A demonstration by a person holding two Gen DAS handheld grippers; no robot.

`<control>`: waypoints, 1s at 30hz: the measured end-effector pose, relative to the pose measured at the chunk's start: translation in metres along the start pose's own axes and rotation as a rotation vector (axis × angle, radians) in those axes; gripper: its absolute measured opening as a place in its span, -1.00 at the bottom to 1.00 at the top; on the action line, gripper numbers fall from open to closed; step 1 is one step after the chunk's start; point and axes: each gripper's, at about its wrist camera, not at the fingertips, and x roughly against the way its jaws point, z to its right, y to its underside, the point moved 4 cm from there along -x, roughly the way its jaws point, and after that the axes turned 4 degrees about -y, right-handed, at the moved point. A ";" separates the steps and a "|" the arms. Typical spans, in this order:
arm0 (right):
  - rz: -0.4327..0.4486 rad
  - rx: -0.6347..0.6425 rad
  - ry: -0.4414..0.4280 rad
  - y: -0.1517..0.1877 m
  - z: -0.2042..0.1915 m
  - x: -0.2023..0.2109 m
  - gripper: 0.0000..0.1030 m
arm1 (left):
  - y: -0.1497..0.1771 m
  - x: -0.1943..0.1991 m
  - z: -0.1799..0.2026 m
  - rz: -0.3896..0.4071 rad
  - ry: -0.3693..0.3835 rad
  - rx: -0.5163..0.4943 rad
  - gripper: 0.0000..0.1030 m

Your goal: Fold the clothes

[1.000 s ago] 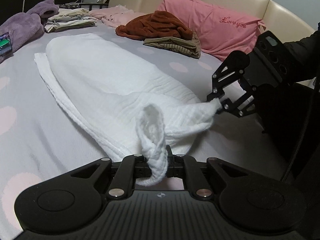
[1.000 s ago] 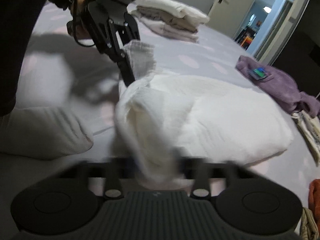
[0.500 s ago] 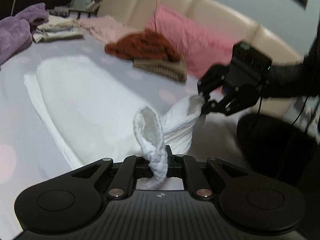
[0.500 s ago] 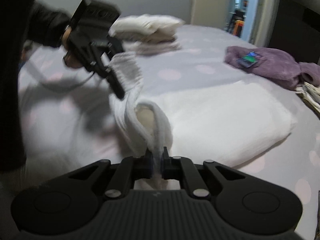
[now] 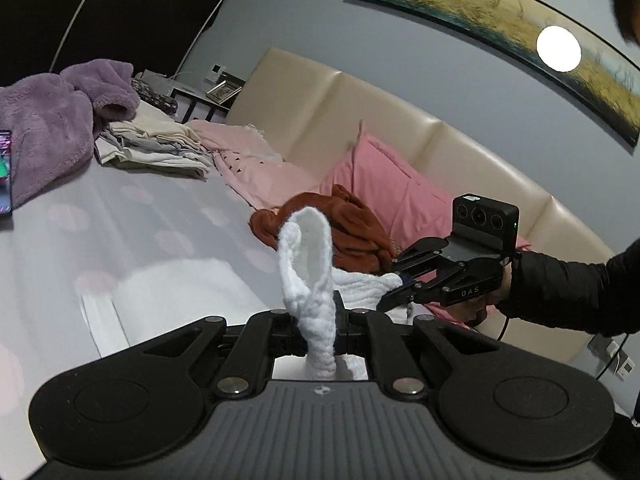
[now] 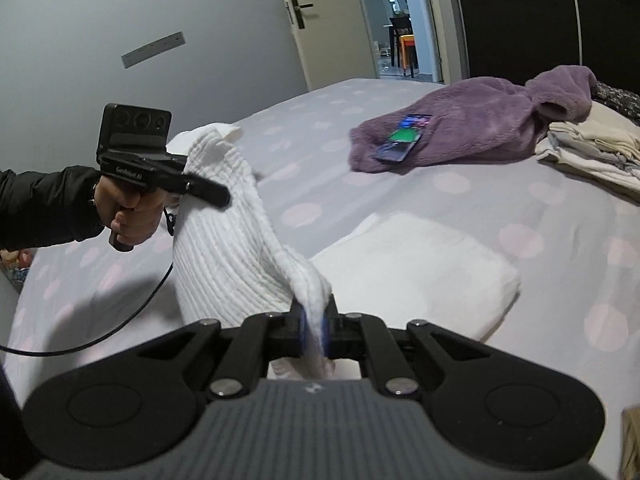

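Note:
A white ribbed cloth [image 6: 224, 248] is lifted by one end above the bed, its far part [image 6: 424, 256] still lying flat on the sheet. My left gripper [image 5: 316, 332] is shut on one corner, which stands up in a loop [image 5: 308, 252]. My right gripper [image 6: 314, 330] is shut on the other corner. In the left wrist view the right gripper [image 5: 396, 294] hangs to the right, pinching the cloth edge. In the right wrist view the left gripper [image 6: 218, 196] is at the left, held by a hand in a dark sleeve.
The grey dotted bed sheet [image 6: 480, 184] carries a purple fleece [image 6: 480, 120] with a phone [image 6: 404, 138] on it, a stack of folded pale clothes [image 5: 156, 148], a rust garment [image 5: 352, 232] and a pink pillow [image 5: 400, 196] by the beige headboard [image 5: 400, 120]. A cable [image 6: 100, 332] trails from the left gripper.
Both grippers have risen and tilted up, lifting the near end of the white cloth off the bed. The grip on each corner is unchanged.

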 end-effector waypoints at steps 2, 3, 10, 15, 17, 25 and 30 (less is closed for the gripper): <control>0.002 -0.031 0.002 -0.010 0.024 -0.006 -0.83 | -0.013 -0.017 -0.023 -0.016 -0.007 0.026 -0.89; 0.004 -0.045 0.006 -0.015 0.034 -0.010 -0.83 | -0.019 -0.024 -0.034 -0.022 -0.014 0.044 -0.89; 0.042 -0.155 0.058 -0.045 0.109 -0.037 -0.82 | -0.037 -0.067 -0.094 -0.068 -0.091 0.138 -0.89; -0.018 -0.195 0.087 -0.046 0.145 -0.069 -0.82 | -0.032 -0.097 -0.135 -0.137 -0.182 0.241 -0.89; -0.037 -0.220 0.091 -0.043 0.157 -0.082 -0.81 | -0.028 -0.103 -0.147 -0.144 -0.211 0.269 -0.89; -0.109 -0.345 0.222 -0.022 0.196 -0.126 -0.47 | -0.015 -0.107 -0.182 -0.170 -0.386 0.408 -0.17; -0.014 -0.464 0.337 -0.017 0.208 -0.101 -0.17 | -0.012 -0.052 -0.173 -0.045 -0.426 0.488 -0.09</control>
